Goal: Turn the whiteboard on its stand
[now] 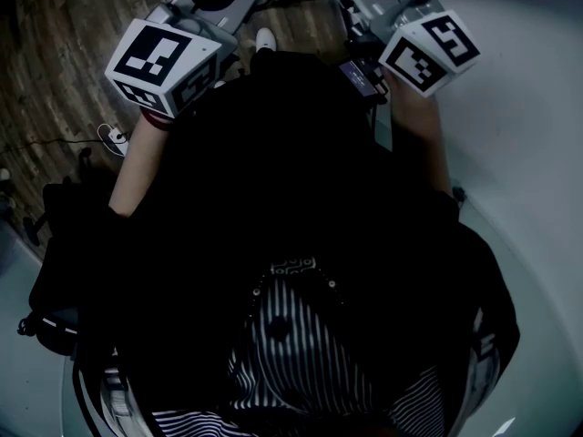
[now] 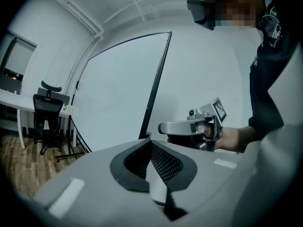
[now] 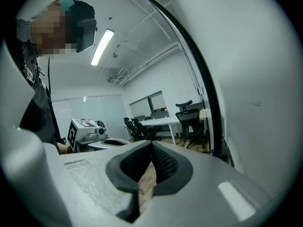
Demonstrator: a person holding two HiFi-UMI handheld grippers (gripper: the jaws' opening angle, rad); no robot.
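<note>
The whiteboard (image 2: 118,93) is a large pale panel with a thin black frame (image 2: 156,84), standing upright ahead of my left gripper (image 2: 150,145). That gripper is shut with nothing in it and does not touch the board. In the right gripper view the board (image 3: 255,79) fills the right side, very near my right gripper (image 3: 151,148), which is also shut and empty. In the head view both grippers are held up in front of the person's chest, with the pale board surface (image 1: 528,135) at the right.
A black office chair (image 2: 47,108) and a white desk (image 2: 12,100) stand at the left on wood flooring, with thin black stand legs (image 2: 71,145) beside them. More chairs (image 3: 189,115) and desks (image 3: 158,122) fill the room behind.
</note>
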